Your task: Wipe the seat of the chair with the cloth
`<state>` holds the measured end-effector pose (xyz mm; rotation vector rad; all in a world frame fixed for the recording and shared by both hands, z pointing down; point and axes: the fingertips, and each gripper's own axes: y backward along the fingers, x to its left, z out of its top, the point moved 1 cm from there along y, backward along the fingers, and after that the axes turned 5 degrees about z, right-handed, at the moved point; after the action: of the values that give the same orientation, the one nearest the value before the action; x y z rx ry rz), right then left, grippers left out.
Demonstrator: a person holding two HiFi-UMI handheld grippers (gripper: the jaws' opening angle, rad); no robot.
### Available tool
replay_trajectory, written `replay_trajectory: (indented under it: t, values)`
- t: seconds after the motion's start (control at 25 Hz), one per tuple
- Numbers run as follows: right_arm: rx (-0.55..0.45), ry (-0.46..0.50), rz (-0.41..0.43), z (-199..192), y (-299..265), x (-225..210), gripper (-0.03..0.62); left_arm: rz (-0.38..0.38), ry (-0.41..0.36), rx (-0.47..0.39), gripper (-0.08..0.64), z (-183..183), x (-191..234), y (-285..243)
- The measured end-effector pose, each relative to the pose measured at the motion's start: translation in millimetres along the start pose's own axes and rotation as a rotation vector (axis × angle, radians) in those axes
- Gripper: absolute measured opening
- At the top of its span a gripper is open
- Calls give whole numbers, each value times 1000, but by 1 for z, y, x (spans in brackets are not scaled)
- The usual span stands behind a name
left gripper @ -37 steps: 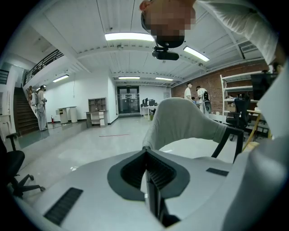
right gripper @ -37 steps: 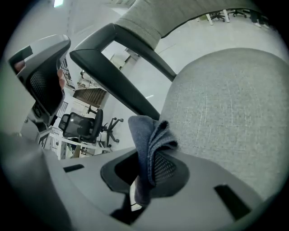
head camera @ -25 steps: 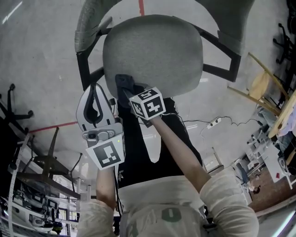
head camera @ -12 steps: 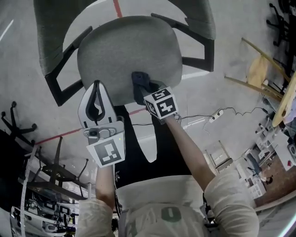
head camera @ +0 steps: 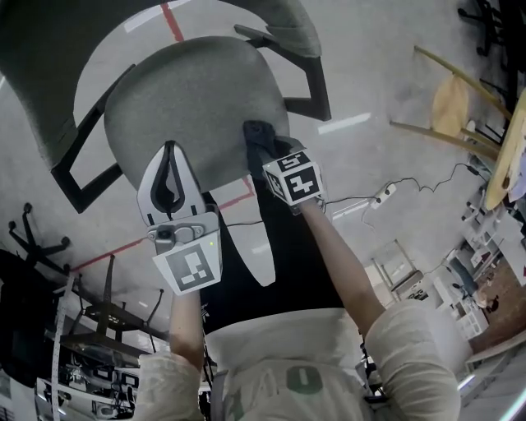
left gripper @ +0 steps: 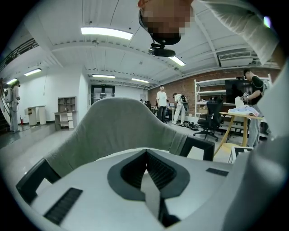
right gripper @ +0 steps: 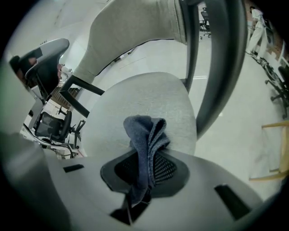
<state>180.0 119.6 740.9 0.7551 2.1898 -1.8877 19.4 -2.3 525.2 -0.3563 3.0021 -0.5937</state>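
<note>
The chair's grey seat (head camera: 189, 99) lies below me in the head view, its grey backrest (head camera: 41, 74) curving round the far side. My right gripper (head camera: 265, 150) is shut on a dark blue cloth (head camera: 256, 133) and holds it against the seat's near right edge. In the right gripper view the cloth (right gripper: 145, 135) bunches up between the jaws over the seat (right gripper: 144, 99). My left gripper (head camera: 170, 148) hovers over the seat's near edge, shut with nothing in it. The left gripper view looks at the backrest (left gripper: 119, 131).
Black armrest frames (head camera: 316, 82) flank the seat. A wooden chair (head camera: 452, 103) stands at the right, with a power strip and cable (head camera: 382, 196) on the floor near it. Red tape (head camera: 173, 20) marks the floor. Another chair base (head camera: 37, 238) and racks are at the left.
My right gripper has slid the cloth along the seat's near edge, from its left part to its right edge. The left gripper has stayed over the near edge.
</note>
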Motion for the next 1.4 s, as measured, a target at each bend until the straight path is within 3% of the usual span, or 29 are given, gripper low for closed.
replay_trajectory:
  t: [0.64,1.0,1.24,1.4]
  values:
    - [-8,-5,-106,-8,28,-55,54,-27,-10,19,11,1,-36,-9]
    - [-9,-2,-144,-6,28,-58,54,-33,-23,-2,9,2,-28,-17]
    - [-11,-71,-189,-4,32,-64,54,-8,-2,-24,11,9,-20,-14]
    - [29,-21,-221,0,42,-51,54,1,9,-47,11,31,-9,-11]
